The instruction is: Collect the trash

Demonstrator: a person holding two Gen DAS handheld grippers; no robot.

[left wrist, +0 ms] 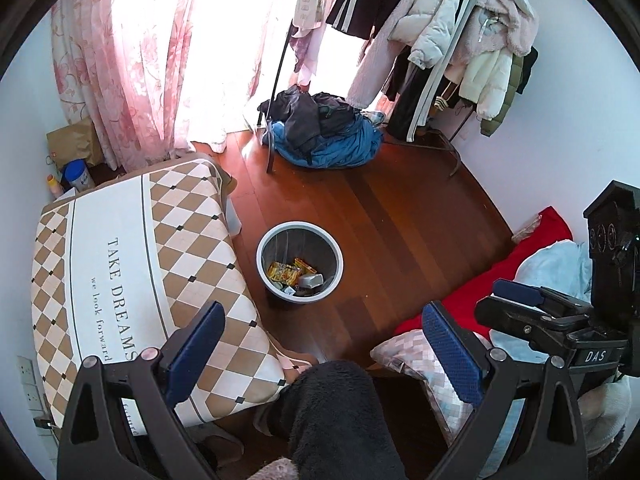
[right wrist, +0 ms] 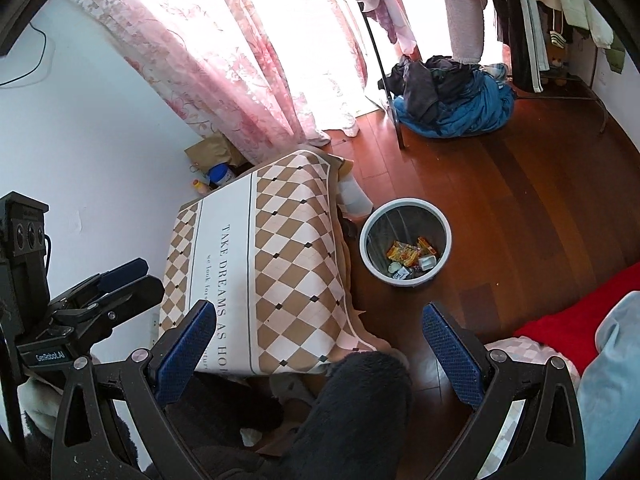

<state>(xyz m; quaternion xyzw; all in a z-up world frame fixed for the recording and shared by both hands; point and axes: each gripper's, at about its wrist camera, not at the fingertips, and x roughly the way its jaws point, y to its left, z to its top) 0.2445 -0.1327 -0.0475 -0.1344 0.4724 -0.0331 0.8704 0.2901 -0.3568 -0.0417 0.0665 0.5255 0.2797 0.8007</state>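
Observation:
A grey bin with a white rim (left wrist: 261,249) (right wrist: 405,201) stands on the wooden floor beside the low table. Inside it lie yellow snack wrappers (left wrist: 285,270) (right wrist: 403,254) and a small white cup (left wrist: 311,280) (right wrist: 427,262). My left gripper (left wrist: 322,340) is open and holds nothing; it hovers nearer to me than the bin and above a dark fleece leg (left wrist: 336,408). My right gripper (right wrist: 318,340) is also open and holds nothing. In the left wrist view it shows at the right edge (left wrist: 496,296), over the red blanket.
A table under a diamond-patterned cloth (left wrist: 120,264) (right wrist: 260,264) stands left of the bin. A heap of blue and dark clothes (left wrist: 328,136) lies under a loaded clothes rack (left wrist: 448,40). A red blanket (left wrist: 500,280) and pillows lie at right. Bare floor (left wrist: 400,220) surrounds the bin.

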